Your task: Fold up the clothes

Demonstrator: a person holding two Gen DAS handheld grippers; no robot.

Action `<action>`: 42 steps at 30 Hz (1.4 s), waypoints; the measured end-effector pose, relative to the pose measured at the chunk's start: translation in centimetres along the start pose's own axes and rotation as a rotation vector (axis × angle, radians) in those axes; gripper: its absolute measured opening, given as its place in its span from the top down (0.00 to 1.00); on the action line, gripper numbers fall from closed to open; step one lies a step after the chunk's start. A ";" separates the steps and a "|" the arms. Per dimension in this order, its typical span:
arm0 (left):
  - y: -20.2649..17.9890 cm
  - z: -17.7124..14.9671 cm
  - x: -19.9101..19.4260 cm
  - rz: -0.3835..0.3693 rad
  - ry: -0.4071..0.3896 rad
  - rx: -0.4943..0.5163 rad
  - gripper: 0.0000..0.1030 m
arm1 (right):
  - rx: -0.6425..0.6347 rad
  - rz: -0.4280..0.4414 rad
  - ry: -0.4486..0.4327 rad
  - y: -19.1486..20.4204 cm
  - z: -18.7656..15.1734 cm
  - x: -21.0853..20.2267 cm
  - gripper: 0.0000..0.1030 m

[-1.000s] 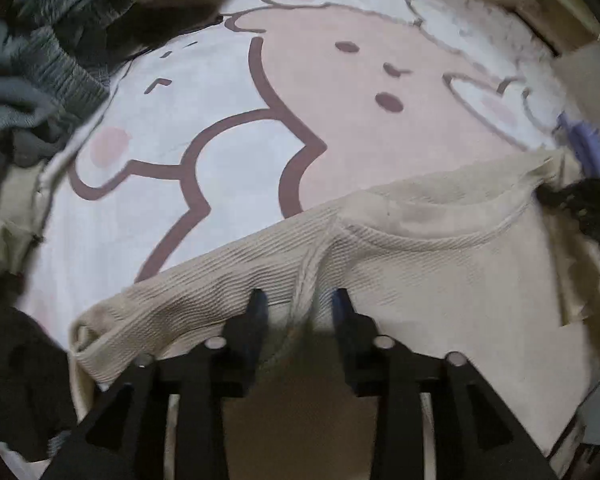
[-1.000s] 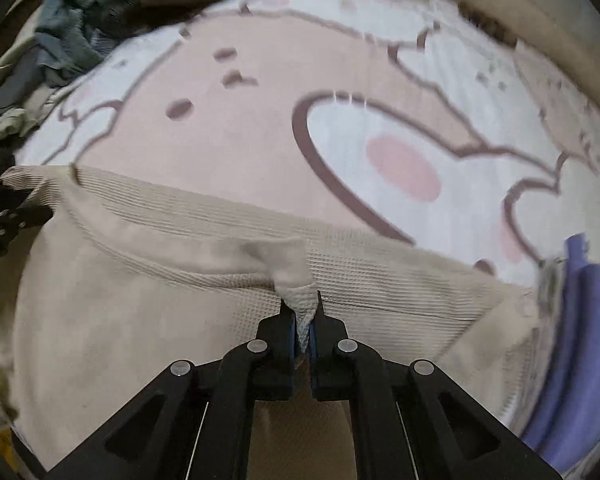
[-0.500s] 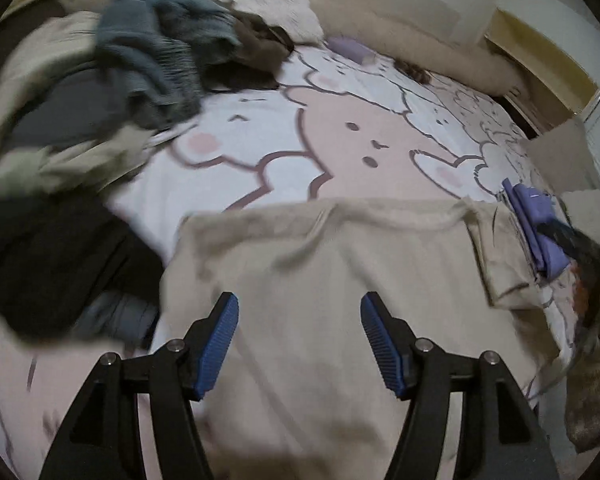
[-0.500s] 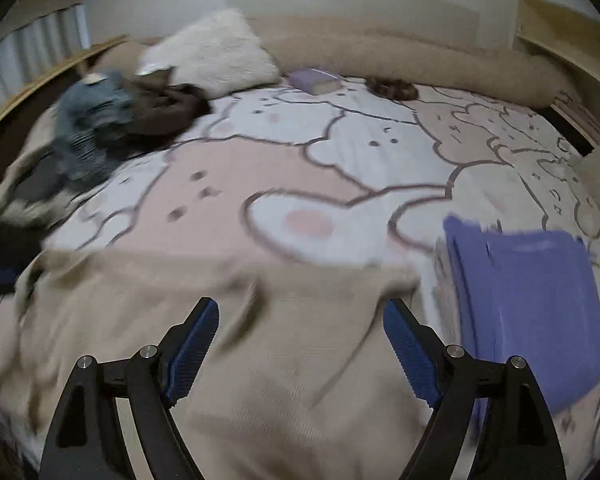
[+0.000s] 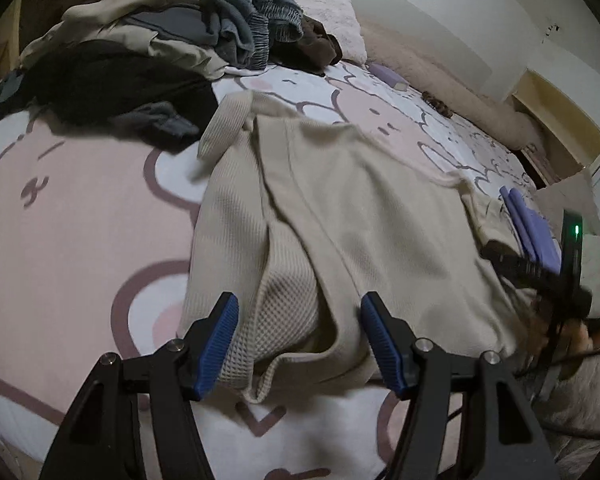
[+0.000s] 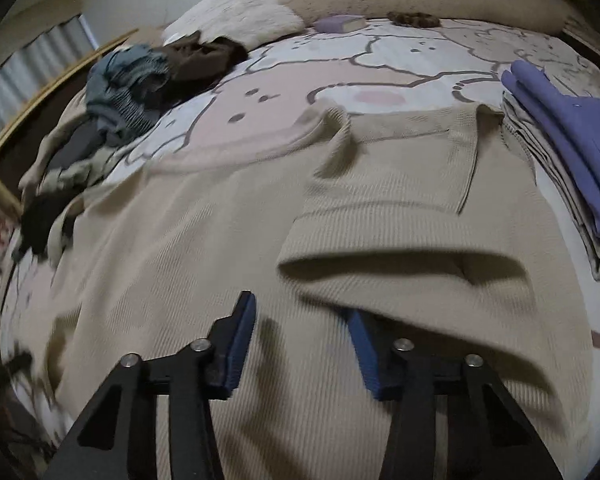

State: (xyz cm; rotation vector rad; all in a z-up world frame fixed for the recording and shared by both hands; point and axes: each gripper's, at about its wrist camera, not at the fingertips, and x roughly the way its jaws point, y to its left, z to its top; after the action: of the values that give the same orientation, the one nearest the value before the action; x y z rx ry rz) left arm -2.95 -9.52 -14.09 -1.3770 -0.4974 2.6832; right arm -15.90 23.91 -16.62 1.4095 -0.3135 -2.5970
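Beige waffle-knit top (image 5: 380, 216) lies spread on the bed (image 5: 72, 216), near edge, w/ both side parts folded in over the body. In left wrist view the left panel is laid over as a long flap; in right wrist view the right sleeve part (image 6: 400, 216) sits folded across, a loose bulge along its near edge.

Change since a sec ago: both tools were up at the collar end, the right one pinching a tuck of fabric. Now both are back at the near hem, cloth released, top lying flatter and narrower. Judgement: side folds done; next step prob. a hem-to-collar fold.

Left hand-held gripper (image 5: 298, 344): open, blue pads either side of the hem bunch, not pressing it. Right hand-held gripper (image 6: 302, 344): jaws closing, not gripping; bare cloth lies below the gap, and the right pad is partly tucked under the sleeve bulge.

Surroundings: folded purple garment (image 6: 572, 128) on a folded stack just right of the top, touching or nearly so. Unfolded clothes pile (image 5: 140, 52) far left. White pillow (image 6: 236, 12) and small purple book (image 6: 340, 22) at far end.

Risk noted: loose bulge may spring open when hem is lifted.
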 end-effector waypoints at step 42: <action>0.5 -1.4 2.3 0.078 0.055 0.049 0.39 | 0.125 -0.200 0.196 -13.6 10.6 3.4 0.93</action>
State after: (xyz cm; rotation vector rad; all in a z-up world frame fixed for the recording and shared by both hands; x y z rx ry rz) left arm -3.13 -9.13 -16.75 -1.4820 -0.3781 2.6893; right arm -27.31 37.29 -17.34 1.8099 -0.3279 -2.6007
